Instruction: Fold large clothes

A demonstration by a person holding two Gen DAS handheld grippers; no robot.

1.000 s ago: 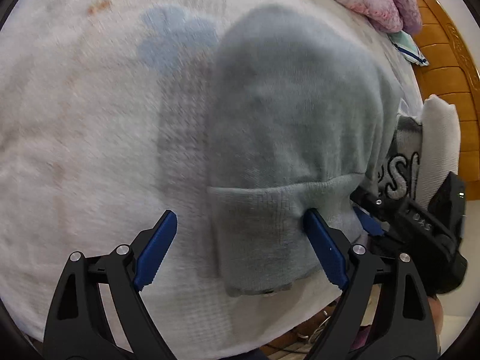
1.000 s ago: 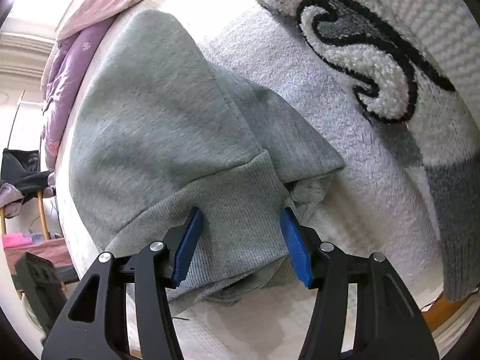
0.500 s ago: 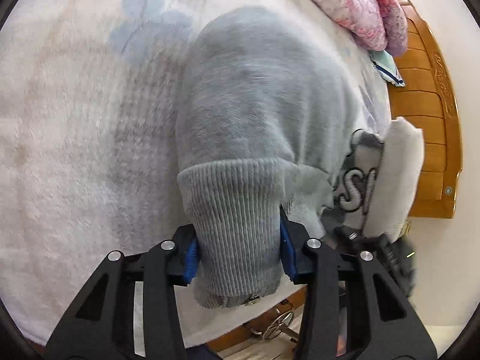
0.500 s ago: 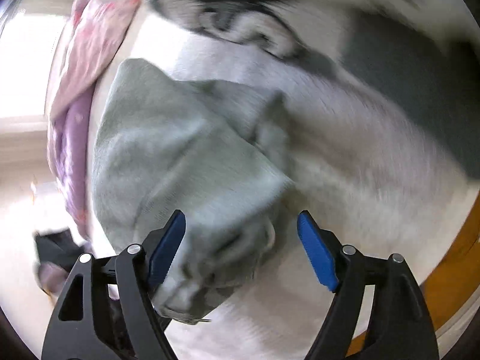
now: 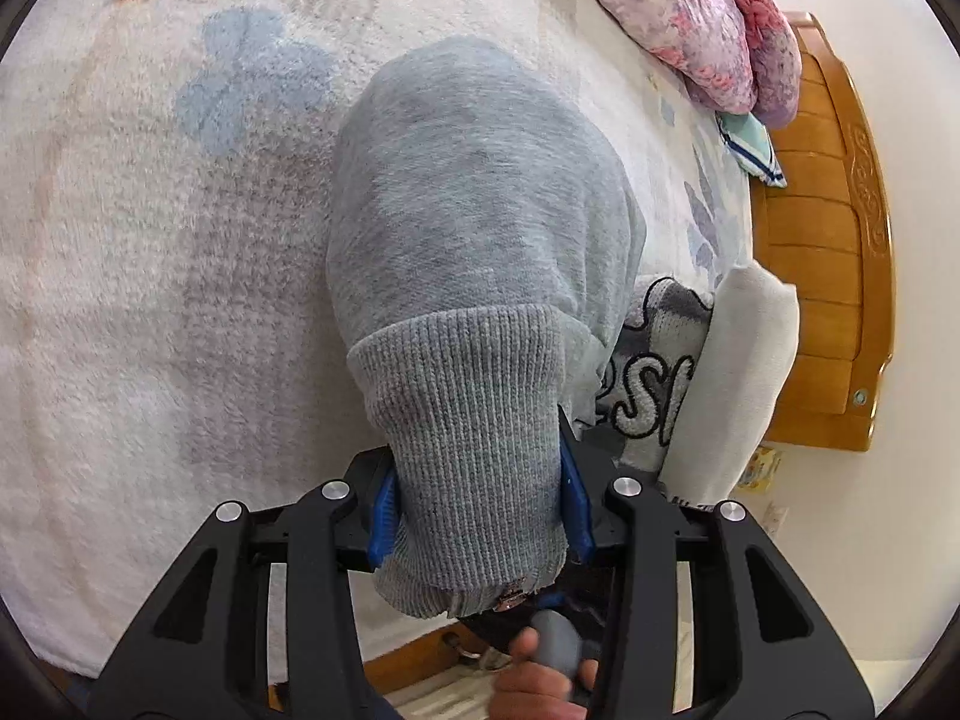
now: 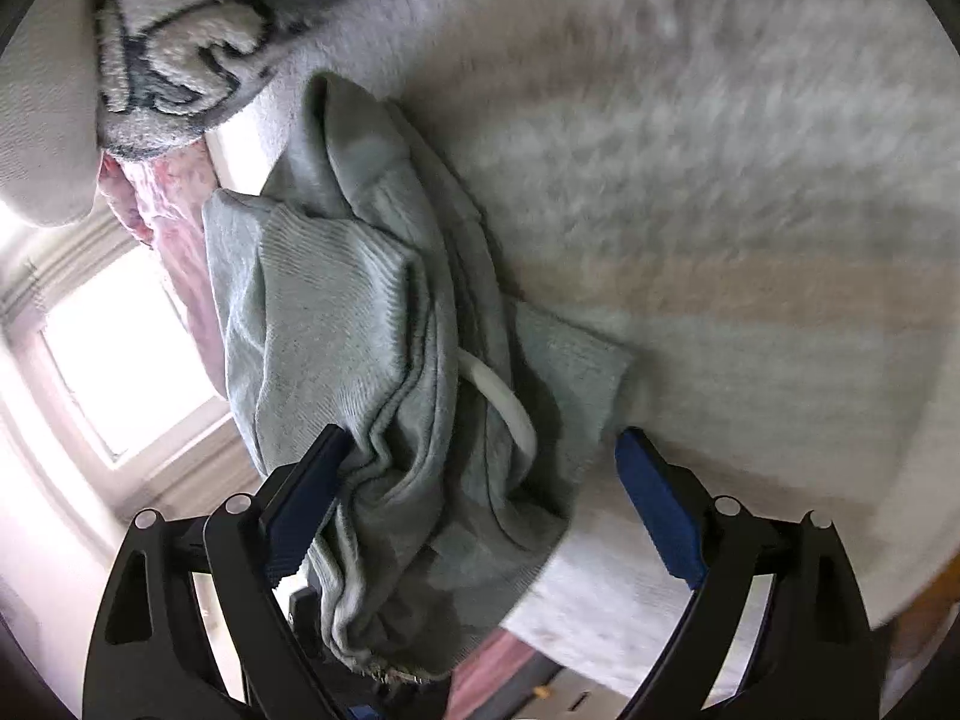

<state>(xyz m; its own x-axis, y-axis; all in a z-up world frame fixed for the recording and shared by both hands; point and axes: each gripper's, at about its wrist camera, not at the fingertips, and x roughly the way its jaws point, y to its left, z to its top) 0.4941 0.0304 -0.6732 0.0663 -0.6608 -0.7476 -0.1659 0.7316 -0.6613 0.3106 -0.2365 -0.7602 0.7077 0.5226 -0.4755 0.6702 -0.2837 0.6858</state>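
Left wrist view: left gripper point(image 5: 477, 504) now clamping the ribbed hem point(image 5: 474, 420) of the grey sweatshirt point(image 5: 474, 192), jaws narrowed onto the knit from the wide stance of a second ago. Lifting slightly off the fluffy white blanket point(image 5: 150, 276), with the body of the garment trailing away toward the far side. Sitting just right of it, a folded lettered sweater point(image 5: 660, 372) and a white folded piece point(image 5: 738, 372); pink quilt point(image 5: 690, 18) far right, wooden bed frame point(image 5: 822, 228) beyond. Showing at the near edge, a hand point(image 5: 540, 678) on a grey handle.

Right wrist view: right gripper point(image 6: 480, 492) opening, jaws spreading wide, blue pads no longer pressing on anything. Bunched grey cloth point(image 6: 384, 372) hanging against the left finger only, a white drawstring point(image 6: 504, 402) showing; blurred, so exact contact hard to tell. Having rolled over and swung across since the earlier grip.

Reading this as a handover: letting go on the right, holding on the left, probably readying a fresh grab before finishing the fold.
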